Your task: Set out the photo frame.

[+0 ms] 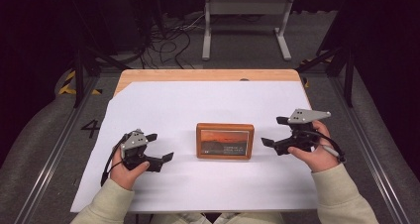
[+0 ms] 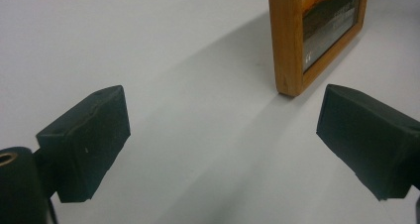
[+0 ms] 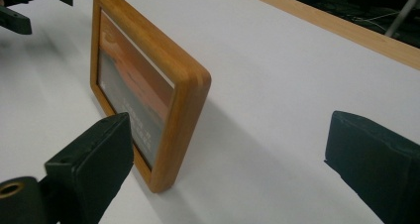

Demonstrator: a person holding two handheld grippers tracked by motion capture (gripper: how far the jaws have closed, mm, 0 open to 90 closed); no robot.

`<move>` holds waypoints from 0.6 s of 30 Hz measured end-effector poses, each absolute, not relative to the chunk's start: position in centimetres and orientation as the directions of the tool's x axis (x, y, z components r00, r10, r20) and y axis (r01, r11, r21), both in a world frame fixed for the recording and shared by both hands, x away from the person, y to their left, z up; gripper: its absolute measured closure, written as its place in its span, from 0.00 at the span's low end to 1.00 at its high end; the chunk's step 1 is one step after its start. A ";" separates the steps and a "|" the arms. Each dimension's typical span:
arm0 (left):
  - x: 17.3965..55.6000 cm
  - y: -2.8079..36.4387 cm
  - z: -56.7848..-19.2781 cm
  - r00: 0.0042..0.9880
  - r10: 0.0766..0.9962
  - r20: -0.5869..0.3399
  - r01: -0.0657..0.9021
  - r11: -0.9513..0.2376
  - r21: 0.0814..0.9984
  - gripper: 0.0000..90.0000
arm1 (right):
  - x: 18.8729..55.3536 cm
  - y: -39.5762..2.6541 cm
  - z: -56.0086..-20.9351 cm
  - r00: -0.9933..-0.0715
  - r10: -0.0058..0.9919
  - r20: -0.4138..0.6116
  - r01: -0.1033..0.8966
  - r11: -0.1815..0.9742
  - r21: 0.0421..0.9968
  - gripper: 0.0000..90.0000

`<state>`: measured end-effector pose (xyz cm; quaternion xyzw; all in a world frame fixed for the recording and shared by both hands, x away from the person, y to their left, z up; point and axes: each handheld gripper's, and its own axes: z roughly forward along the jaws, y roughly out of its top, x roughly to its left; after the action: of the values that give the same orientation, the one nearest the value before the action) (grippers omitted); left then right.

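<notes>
at the centre of the white sheet (image 1: 198, 184) stands a picture frame (image 1: 225, 140), upright on its long edge, its face turned toward the person. the frame is rectangular, made of smooth light-brown wood with rounded corners and a broad flat border; the grain runs along each rail. behind its glossy pane sits a print with an orange upper band and a dark grey lower band carrying small pale lettering, too small to read. the sheet is matte, plain and smooth, and lies on a wooden table (image 1: 208, 75) whose pale edge shows along the far side.

the left gripper (image 1: 163, 147) rests low on the sheet, near the frame's left end and apart from it. its two black jaws are blocky, matte, slightly rough wedges; they stand wide apart with nothing between them.

the right gripper (image 1: 274, 131) is held just beside the frame's right end. its jaws are spread wide; in the right gripper view one jaw overlaps the frame's near corner, and contact cannot be told. a grey three-cornered metal plate with small holes tops each gripper.
</notes>
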<state>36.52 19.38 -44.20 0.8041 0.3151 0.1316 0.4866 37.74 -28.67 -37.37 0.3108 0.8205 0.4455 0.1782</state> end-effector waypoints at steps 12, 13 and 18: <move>36.7 19.6 -44.3 0.773 0.627 -0.099 0.372 -0.322 0.871 0.07 | 35.9 -30.0 -40.8 -0.673 0.740 -0.011 0.335 0.318 0.887 0.05; 36.7 19.7 -44.3 0.776 0.623 -0.093 0.367 -0.327 0.871 0.07 | 35.8 -30.1 -41.2 -0.670 0.742 -0.018 0.334 0.323 0.886 0.05; 36.6 19.5 -44.4 0.780 0.618 -0.103 0.369 -0.320 0.873 0.06 | 35.2 -30.6 -42.3 -0.678 0.734 -0.042 0.296 0.325 0.898 0.04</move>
<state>36.60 19.48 -44.45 0.8027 0.3073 0.1255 0.4955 35.25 -30.59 -42.32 0.3298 0.7811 0.4783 0.2291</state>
